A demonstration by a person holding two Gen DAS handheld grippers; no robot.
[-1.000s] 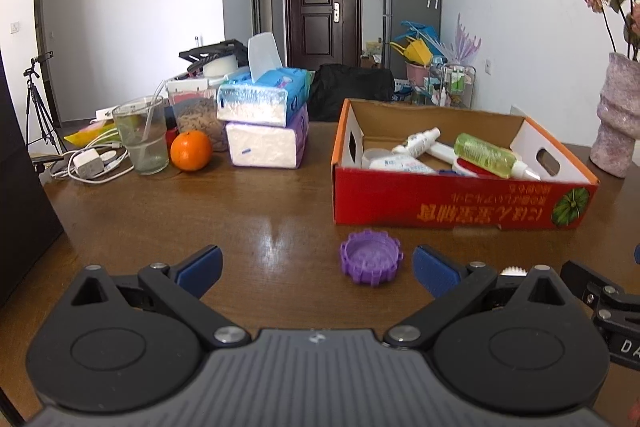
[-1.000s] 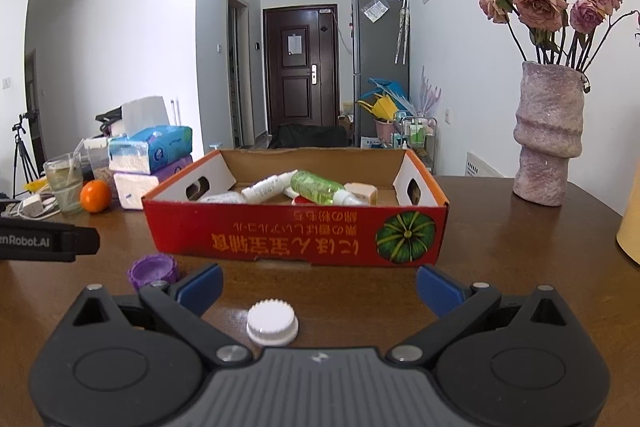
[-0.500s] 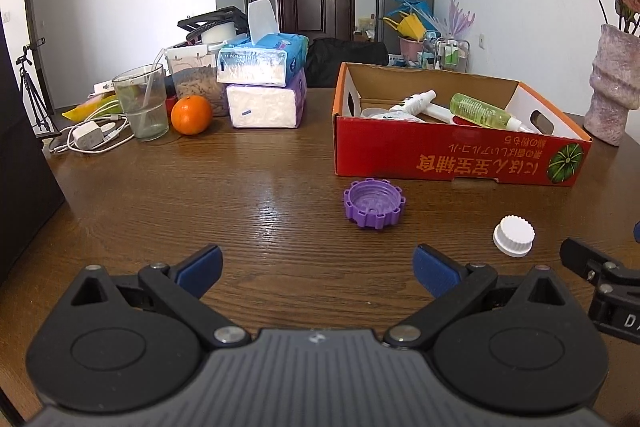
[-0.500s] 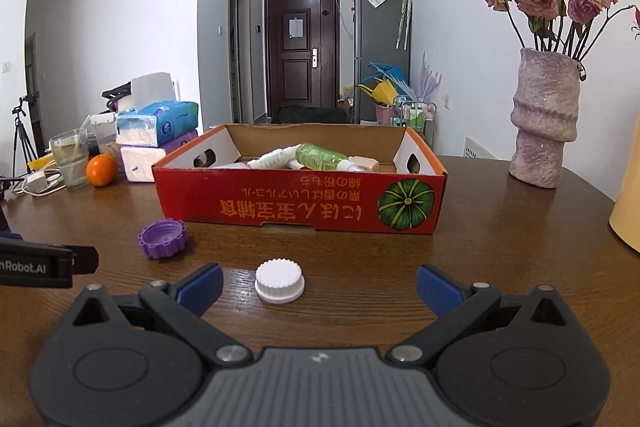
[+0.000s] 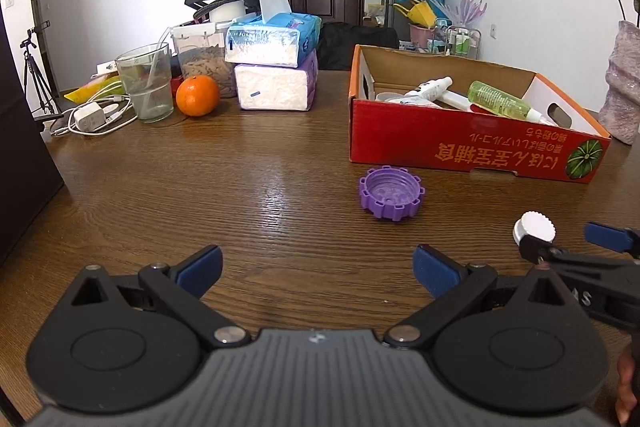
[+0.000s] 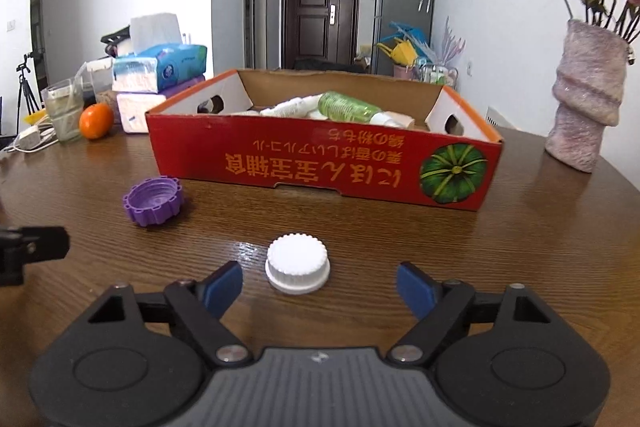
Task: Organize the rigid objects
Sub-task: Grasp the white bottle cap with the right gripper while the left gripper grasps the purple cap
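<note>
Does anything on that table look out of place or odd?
Two loose caps lie on the bare table outside the red box: a purple cap lying open side up, and a white cap, neither with its bottle.

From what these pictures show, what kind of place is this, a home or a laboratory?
Most likely a lived-in home, a dining or living room. A wooden table carries everyday things: stacked tissue packs, an orange and a vase of flowers. Behind it stand a dark entrance door and a grey refrigerator.
</note>
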